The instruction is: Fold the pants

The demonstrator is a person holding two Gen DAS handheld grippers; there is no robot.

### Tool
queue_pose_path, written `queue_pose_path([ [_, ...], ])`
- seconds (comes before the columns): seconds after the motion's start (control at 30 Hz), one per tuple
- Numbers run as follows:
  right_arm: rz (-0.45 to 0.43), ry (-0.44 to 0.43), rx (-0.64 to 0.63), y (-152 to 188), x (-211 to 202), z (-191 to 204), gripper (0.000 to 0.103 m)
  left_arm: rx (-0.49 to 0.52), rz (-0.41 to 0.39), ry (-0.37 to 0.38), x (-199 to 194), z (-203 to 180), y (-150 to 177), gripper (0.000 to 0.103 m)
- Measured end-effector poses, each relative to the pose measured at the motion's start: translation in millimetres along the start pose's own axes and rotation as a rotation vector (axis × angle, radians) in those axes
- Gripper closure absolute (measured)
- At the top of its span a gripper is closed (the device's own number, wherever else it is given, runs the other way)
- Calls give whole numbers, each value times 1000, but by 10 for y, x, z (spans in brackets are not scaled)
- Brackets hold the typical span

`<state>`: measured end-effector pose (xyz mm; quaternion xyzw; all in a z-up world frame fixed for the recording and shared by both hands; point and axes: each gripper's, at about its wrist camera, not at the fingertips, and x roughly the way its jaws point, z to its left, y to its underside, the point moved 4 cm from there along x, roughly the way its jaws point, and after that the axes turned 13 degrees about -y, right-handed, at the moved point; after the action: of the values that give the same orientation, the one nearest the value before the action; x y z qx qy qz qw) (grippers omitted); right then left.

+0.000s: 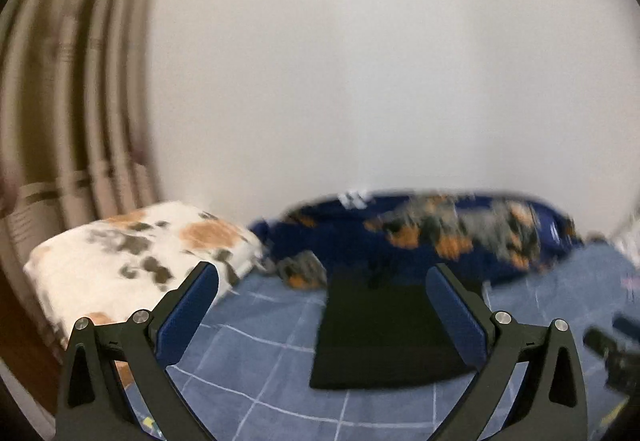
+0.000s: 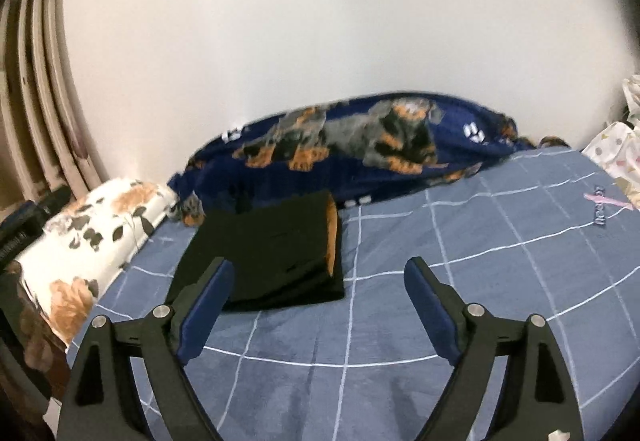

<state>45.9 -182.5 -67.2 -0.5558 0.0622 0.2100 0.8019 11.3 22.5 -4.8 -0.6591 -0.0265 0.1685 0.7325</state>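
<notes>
On the blue checked bed sheet (image 2: pixel 460 241), black pants (image 2: pixel 264 253) lie folded compact at 11 o'clock. Left gripper (image 1: pixel 322 305) and right gripper (image 2: pixel 320 301) spread, empty. Folding judged complete; only withdrawal remains.

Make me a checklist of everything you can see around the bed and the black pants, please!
Surface: blue bedsheet with white grid lines.
Job's things: black pants, folded into a flat rectangle, lying on the sheet.
Clutter: floral pillow left of the pants; navy dog-print blanket behind them; pale dotted fabric at right edge.
Grippers: left gripper open, holding nothing; right gripper open, holding nothing.
Cables: nothing seen.
Surroundings: white wall; striped curtain at left.
</notes>
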Motion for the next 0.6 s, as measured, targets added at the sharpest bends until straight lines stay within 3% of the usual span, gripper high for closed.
queue_pose_path([
  [0.1,-25,-2,18,-44,-140,-21,13,-50,-28,-33,-189,96,-114,0],
  [0.23,-41,-10,19,-86,-283,42,13,-41,48,106,-284,97,-200,0],
  [0.33,-57,-30,3,-127,-375,144,13,-18,55,99,-357,73,-213,0],
  [0.5,-59,-50,-41,-154,-458,347,9,-13,62,174,-467,34,-187,0],
  [0.6,-48,-49,-65,-160,-469,423,8,-12,60,168,-498,30,-168,0],
])
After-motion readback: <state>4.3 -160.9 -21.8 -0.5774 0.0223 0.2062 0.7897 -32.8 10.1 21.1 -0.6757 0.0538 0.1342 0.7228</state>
